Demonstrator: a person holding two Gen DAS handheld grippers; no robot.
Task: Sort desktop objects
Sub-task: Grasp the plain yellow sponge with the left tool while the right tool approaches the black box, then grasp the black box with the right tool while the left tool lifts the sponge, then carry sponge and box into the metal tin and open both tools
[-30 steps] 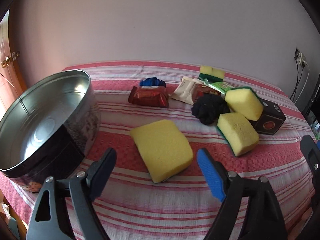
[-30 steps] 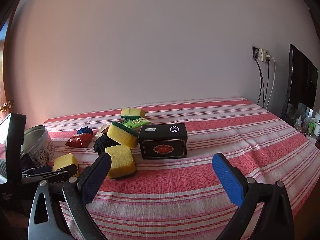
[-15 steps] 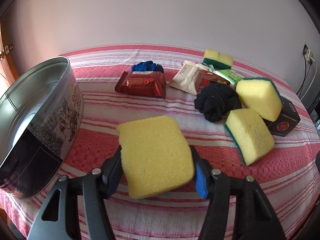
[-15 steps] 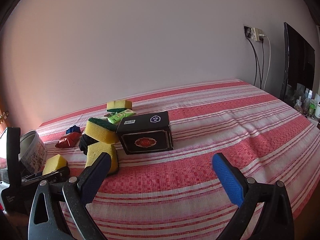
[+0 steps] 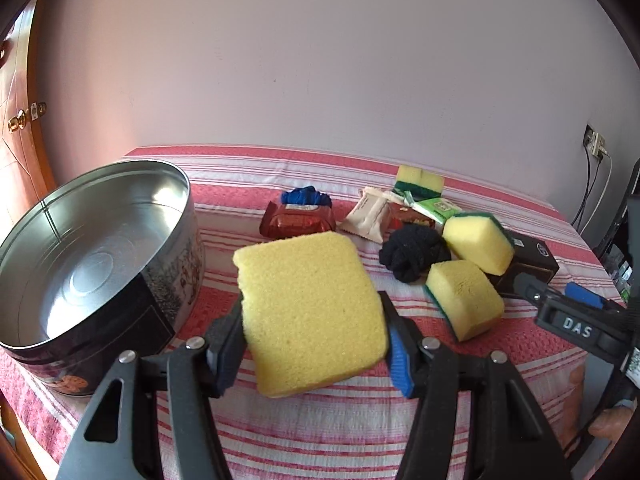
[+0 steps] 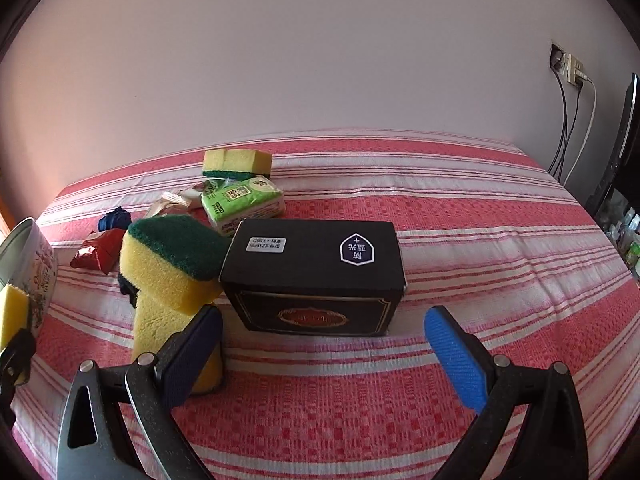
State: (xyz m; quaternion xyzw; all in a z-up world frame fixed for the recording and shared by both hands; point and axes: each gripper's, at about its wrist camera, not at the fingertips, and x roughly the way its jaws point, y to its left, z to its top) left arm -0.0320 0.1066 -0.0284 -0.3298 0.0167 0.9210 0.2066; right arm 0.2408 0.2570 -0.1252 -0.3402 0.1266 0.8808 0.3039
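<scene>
My left gripper [image 5: 314, 344] is shut on a plain yellow sponge [image 5: 310, 312], held above the striped cloth just right of the round metal tin [image 5: 92, 264], which is empty. In the right wrist view my right gripper [image 6: 320, 354] stands open, low over the cloth, facing the black box [image 6: 316, 276]. Two yellow sponges with green scrub pads [image 6: 172, 264] lean against the box's left side. A black cloth ball [image 5: 412, 252], a red packet [image 5: 298, 222], a beige packet [image 5: 370, 216] and a green tissue pack [image 6: 242, 200] lie behind.
A red and white striped cloth [image 6: 460, 216] covers the table. Another yellow-green sponge [image 6: 236, 162] and a blue cloth [image 5: 306, 196] lie near the far side. A wall socket with cables [image 6: 568, 76] and a dark screen [image 6: 624, 128] are at right. A wooden door [image 5: 20, 136] is at left.
My left gripper closed on the yellow sponge and lifted it off the cloth. My right gripper moved forward and closer to the black box, staying open.
</scene>
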